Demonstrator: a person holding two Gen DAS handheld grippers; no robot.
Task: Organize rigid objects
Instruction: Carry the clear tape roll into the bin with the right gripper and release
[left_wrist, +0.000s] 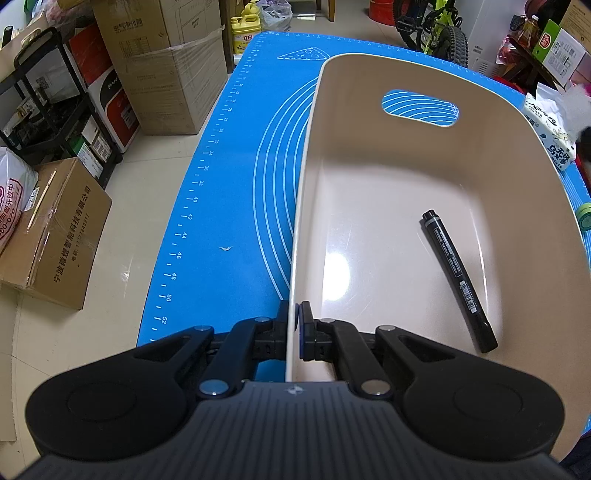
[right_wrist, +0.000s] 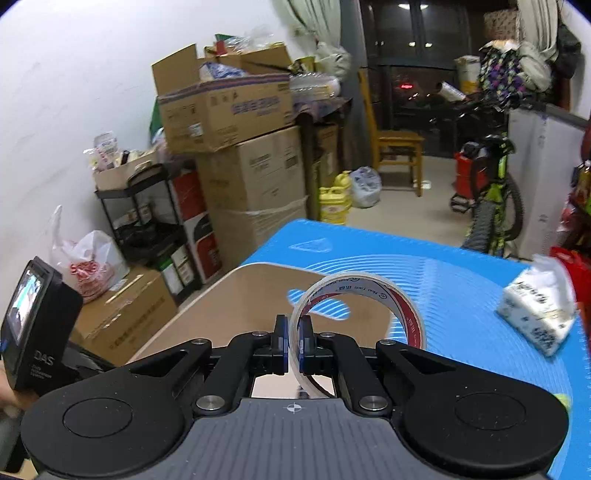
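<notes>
- On the blue surface (left_wrist: 229, 206) your left hand-held gripper (left_wrist: 294, 325) is clamped narrow on the near wall of the beige bin (left_wrist: 369, 184), one pad outside and one inside the rim.
- Inside the bin a black marker (left_wrist: 458, 278) lies flat on the floor, towards the right wall.
- Your right hand-held gripper (right_wrist: 294, 345) pinches the band of a clear tape roll (right_wrist: 360, 306), one pad inside the ring, one outside; the roll hangs in the air just above the bin's (right_wrist: 229, 306) near edge, not yet inside.
- Risk, as I judge it: the grip is on a thin, smooth band at one side of the ring, so the roll may swing or slip if you tilt quickly.
- Release too early, over the rim, and the roll may strike the edge and roll off across the surface, towards the tissue pack (right_wrist: 535, 314).
- Dropped on its edge, it may roll inside and knock the marker.
- If your left hold shifts, the light bin may slide or tip.
- Only the left view shows the bin's floor, the marker and a green roll (left_wrist: 583, 218) at the right edge.
- Only the right view shows the tape and how it is held.
</notes>
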